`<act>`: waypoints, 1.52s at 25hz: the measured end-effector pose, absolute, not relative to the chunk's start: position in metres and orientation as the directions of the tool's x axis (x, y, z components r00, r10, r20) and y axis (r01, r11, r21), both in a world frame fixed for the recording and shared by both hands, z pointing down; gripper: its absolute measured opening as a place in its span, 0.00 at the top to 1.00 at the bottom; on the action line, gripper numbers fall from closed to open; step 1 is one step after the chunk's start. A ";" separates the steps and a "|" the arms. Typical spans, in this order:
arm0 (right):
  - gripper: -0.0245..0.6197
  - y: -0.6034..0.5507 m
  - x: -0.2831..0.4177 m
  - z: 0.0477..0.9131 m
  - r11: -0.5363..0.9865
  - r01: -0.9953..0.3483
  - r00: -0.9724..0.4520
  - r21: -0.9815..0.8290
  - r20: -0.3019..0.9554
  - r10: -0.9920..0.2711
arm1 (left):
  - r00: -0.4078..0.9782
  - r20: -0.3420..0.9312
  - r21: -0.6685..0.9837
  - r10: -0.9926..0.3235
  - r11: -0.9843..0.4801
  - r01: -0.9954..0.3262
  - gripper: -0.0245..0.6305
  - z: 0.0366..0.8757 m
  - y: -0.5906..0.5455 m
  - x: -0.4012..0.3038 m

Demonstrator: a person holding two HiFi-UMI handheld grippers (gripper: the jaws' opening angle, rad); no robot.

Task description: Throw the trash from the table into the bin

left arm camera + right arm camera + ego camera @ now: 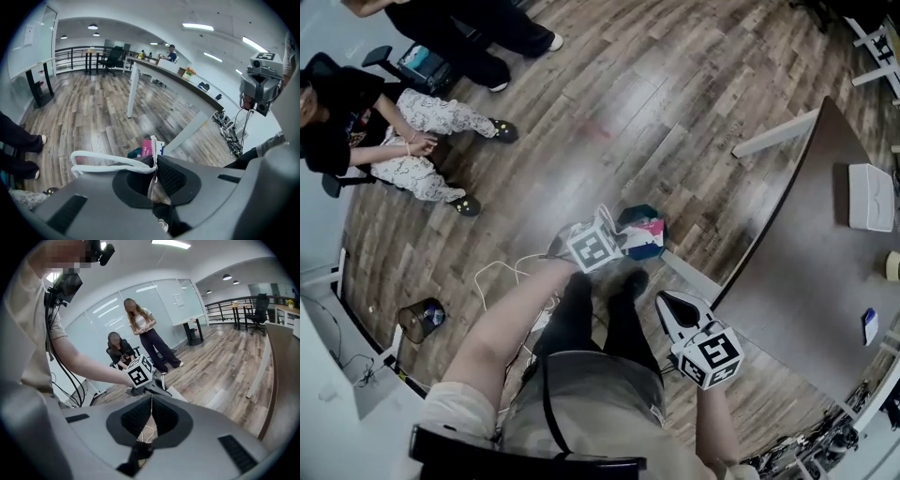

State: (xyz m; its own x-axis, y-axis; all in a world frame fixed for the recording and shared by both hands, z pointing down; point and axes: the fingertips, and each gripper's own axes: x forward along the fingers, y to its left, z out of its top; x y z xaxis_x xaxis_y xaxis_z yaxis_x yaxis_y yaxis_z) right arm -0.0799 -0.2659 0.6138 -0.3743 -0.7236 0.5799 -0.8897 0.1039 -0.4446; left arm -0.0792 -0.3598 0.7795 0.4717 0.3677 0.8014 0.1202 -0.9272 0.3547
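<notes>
My left gripper (614,232) is shut on the top edge of a pink, teal and white bag (641,235), which hangs above the wooden floor in front of the person's legs. In the left gripper view the jaws (153,161) pinch the bag (151,146) edge-on, and its white cord handles (101,159) loop out to the left. My right gripper (667,302) is shut with nothing in it, lower right near the table's corner. Its closed jaws (151,397) point toward the left gripper's marker cube (138,372). A small dark bin (422,320) stands on the floor at lower left.
The dark table (806,281) fills the right side and carries a white box (870,197), a tape roll (892,265) and a small blue-and-white item (869,326). One person sits (356,122) and another stands (478,42) at upper left. White table legs (773,134) reach toward the middle.
</notes>
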 end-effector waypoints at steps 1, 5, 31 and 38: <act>0.94 -0.265 -0.081 0.617 0.099 -0.892 -0.370 -0.441 0.585 -0.722 | 0.468 0.804 0.366 0.367 -0.925 0.097 0.92 0.786 -0.359 -0.082; 0.94 -0.255 -0.073 0.629 0.052 -0.891 -0.345 -0.450 0.599 -0.723 | 0.449 0.811 0.376 0.374 -0.922 0.090 0.92 0.811 -0.349 -0.069; 0.94 -0.213 -0.059 0.765 -0.037 -0.815 -0.389 -0.578 0.594 -0.705 | 0.244 0.933 0.232 0.265 -0.960 0.153 0.92 1.073 -0.318 -0.031; 0.94 -0.234 -0.058 0.781 -0.003 -0.825 -0.383 -0.565 0.563 -0.732 | 0.208 0.930 0.283 0.302 -0.952 0.116 0.78 1.102 -0.309 -0.032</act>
State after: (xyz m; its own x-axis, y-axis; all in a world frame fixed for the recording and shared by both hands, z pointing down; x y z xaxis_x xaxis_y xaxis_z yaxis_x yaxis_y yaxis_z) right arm -0.0578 -0.2343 0.7809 -0.3833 -0.7323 0.5628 -0.8249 -0.0027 -0.5653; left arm -0.0320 -0.3094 1.1025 0.2083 0.3022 0.9302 0.1157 -0.9520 0.2833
